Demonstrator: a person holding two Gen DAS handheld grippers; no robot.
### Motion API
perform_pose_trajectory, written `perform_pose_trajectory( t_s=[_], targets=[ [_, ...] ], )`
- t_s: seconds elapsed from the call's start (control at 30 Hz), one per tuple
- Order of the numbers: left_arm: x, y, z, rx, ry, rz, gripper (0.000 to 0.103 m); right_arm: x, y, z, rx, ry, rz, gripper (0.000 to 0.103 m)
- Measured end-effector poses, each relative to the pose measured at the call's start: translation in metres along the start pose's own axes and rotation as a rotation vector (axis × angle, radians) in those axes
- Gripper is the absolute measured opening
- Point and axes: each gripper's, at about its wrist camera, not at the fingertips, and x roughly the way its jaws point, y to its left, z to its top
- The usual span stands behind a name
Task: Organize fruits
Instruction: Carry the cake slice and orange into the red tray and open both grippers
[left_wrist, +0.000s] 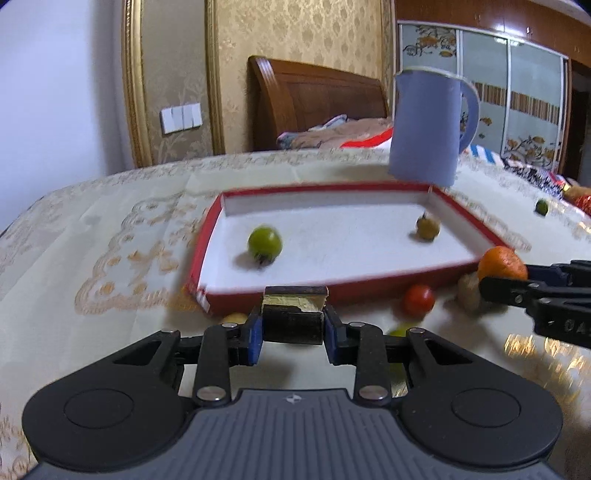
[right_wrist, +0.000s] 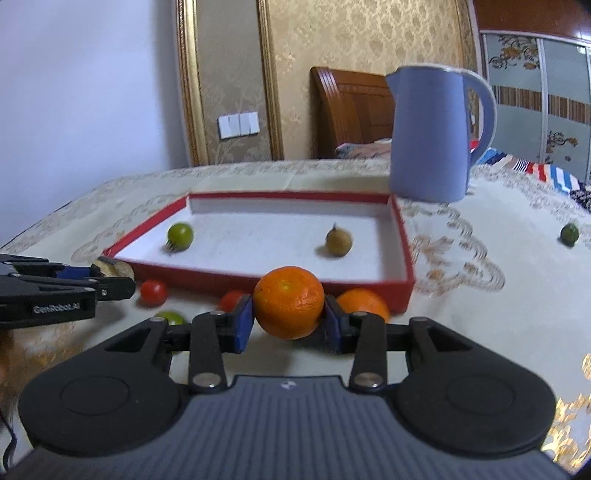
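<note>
A red tray (left_wrist: 205, 236) with a white inside lies on the table and holds a green fruit (left_wrist: 264, 242) and a brownish fruit (left_wrist: 427, 227). My left gripper (left_wrist: 293, 332) is shut on a small dark block with a gold top (left_wrist: 293, 314), just in front of the tray's near wall. My right gripper (right_wrist: 289, 325) is shut on an orange (right_wrist: 289, 302), lifted at the tray's (right_wrist: 207, 271) near wall. The same orange (left_wrist: 500, 264) and the right gripper (left_wrist: 498, 277) show at the right in the left wrist view. The left gripper (right_wrist: 110, 276) enters the right wrist view from the left.
Loose in front of the tray lie a second orange (right_wrist: 364, 302), two red tomatoes (right_wrist: 153, 291) (right_wrist: 231, 300) and a green fruit (right_wrist: 170, 317). Another green fruit (right_wrist: 569, 233) sits far right. A blue jug (right_wrist: 430, 136) stands behind the tray's far right corner.
</note>
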Motion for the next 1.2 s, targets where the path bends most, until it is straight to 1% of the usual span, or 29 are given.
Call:
perform_pose_trajectory(
  t_s=[0.13, 0.23, 0.3, 0.37, 0.43, 0.6, 0.73, 0.87, 1.0, 1.2],
  targets=[
    [0.012, -0.005, 0.021, -0.001, -0.012, 0.013, 0.032, 0.010, -0.005, 0.018, -0.005, -0.011, -0.019, 0.038],
    [0.031, -0.005, 0.033, -0.019, 0.035, -0.022, 0.032, 0.025, -0.006, 0.029, -0.017, -0.005, -0.035, 0.038],
    [0.044, -0.007, 0.038, -0.021, 0.069, -0.019, 0.032, 0.037, -0.009, 0.036, -0.004, 0.016, -0.033, 0.038],
    [0.053, -0.008, 0.040, -0.023, 0.077, -0.001, 0.032, 0.048, -0.010, 0.040, 0.003, 0.035, -0.031, 0.038],
    [0.061, -0.009, 0.041, -0.027, 0.091, -0.002, 0.032, 0.058, -0.009, 0.042, -0.011, 0.045, -0.042, 0.038],
    [0.079, -0.008, 0.040, -0.032, 0.130, 0.023, 0.032, 0.085, -0.008, 0.046, -0.004, 0.102, -0.029, 0.038],
    [0.091, 0.001, 0.040, -0.075, 0.161, 0.038, 0.032, 0.102, -0.008, 0.045, 0.003, 0.134, -0.032, 0.038],
    [0.096, 0.005, 0.041, -0.090, 0.147, 0.067, 0.032, 0.117, -0.011, 0.044, 0.020, 0.158, -0.046, 0.038],
    [0.101, 0.008, 0.043, -0.100, 0.136, 0.090, 0.032, 0.125, -0.010, 0.048, 0.016, 0.156, -0.064, 0.038],
    [0.110, 0.007, 0.045, -0.102, 0.109, 0.161, 0.032, 0.142, -0.010, 0.055, 0.015, 0.150, -0.113, 0.038]
  ],
)
